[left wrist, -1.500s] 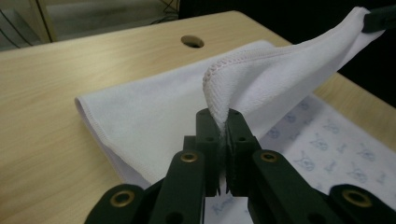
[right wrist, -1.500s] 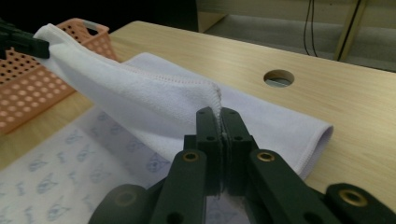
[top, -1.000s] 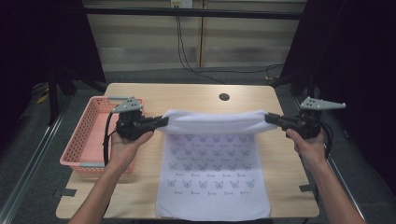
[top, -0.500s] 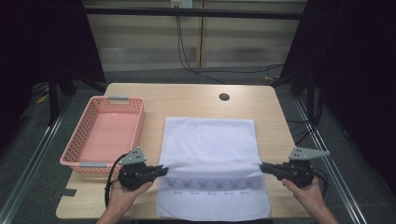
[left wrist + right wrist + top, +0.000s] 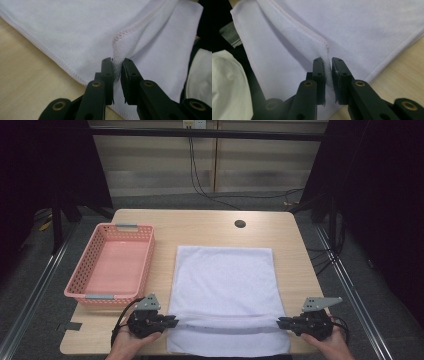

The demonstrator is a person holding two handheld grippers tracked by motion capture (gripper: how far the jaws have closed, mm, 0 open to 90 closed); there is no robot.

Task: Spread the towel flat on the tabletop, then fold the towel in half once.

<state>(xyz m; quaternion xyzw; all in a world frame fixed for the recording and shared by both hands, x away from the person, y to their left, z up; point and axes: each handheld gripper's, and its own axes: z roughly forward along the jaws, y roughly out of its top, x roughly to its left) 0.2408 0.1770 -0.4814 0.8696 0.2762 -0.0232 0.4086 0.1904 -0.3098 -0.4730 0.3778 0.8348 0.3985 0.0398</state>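
White towel [image 5: 225, 290] is laid flat on the wooden table [image 5: 200, 227], folded over itself, with the near edge hanging slightly past the table's front edge. Upper layer's hemmed edge is seen as a ridge across the towel near the front. Left gripper [image 5: 172, 321] is held at the towel's left side, right gripper [image 5: 281, 322] at its right side, both low at the table's near edge. In the left gripper view, the folded corner of the towel [image 5: 117, 62] is seen between the left gripper [image 5: 117, 61] tips; the jaws have just been opening, the cloth is still caught in the narrow gap. In the right gripper view, the same is seen: right gripper [image 5: 327, 60] jaws have just been opening, towel [image 5: 326, 65] hem is pinched between them. Pink plastic basket [image 5: 112, 265] is placed left of the towel, just beside it, not touching.
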